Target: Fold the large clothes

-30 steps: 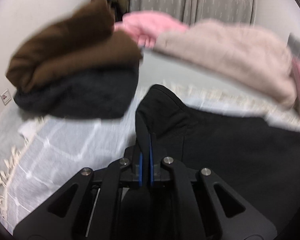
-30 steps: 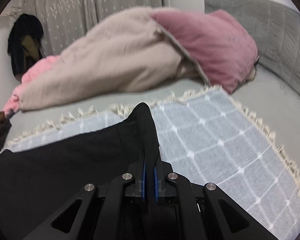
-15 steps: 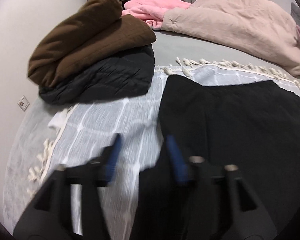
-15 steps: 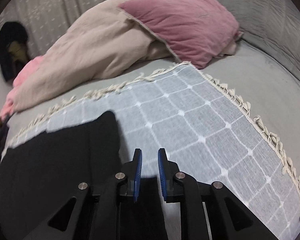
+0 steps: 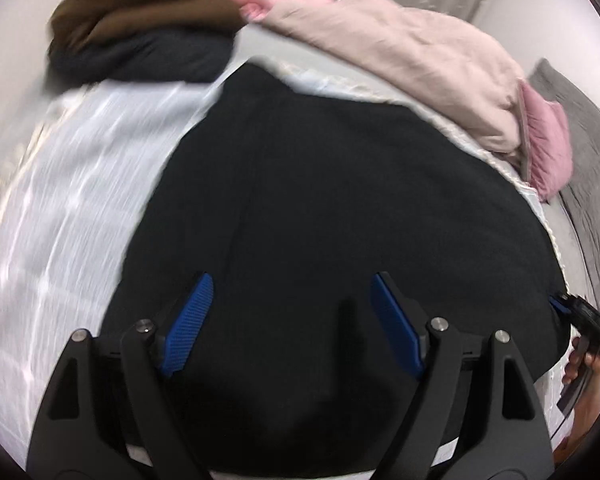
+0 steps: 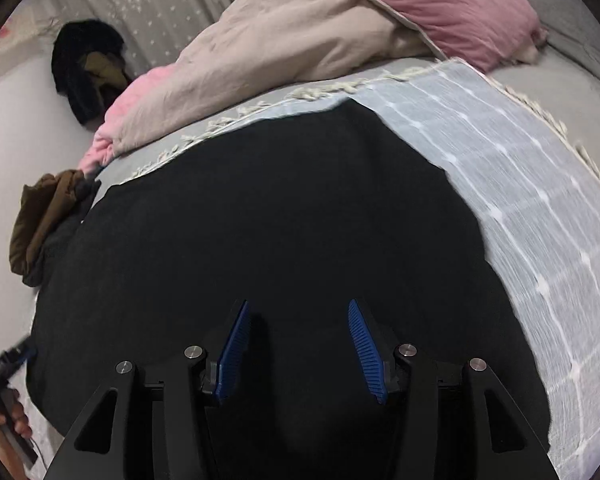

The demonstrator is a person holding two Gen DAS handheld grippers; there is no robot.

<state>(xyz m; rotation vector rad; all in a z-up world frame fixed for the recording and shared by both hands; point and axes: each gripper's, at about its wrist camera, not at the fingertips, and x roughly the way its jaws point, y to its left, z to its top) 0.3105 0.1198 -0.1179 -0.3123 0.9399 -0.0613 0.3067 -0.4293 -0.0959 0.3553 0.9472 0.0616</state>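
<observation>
A large black garment [image 5: 332, 208] lies spread flat on a pale blue checked blanket [image 5: 60, 200], and it fills the middle of both wrist views [image 6: 268, 232]. My left gripper [image 5: 290, 284] hovers over the garment's near part, its jaws opening wide, with nothing pinched between the blue pads. My right gripper [image 6: 296, 312] hangs above the same cloth, its jaws also opening, the pads apart and clear of the fabric. At the right edge of the left wrist view the right gripper [image 5: 580, 316] shows in a hand.
A folded brown and dark pile [image 5: 140, 36] sits at the blanket's far left. A beige duvet [image 5: 412, 64] and a pink pillow [image 6: 440, 4] lie behind. The blanket [image 6: 520, 184] has a fringed edge on the right. Dark clothes [image 6: 88, 68] hang by the curtain.
Both grippers let go of the black garment's far corners and opened. They drew back toward the near side, and the garment now lies flat.
</observation>
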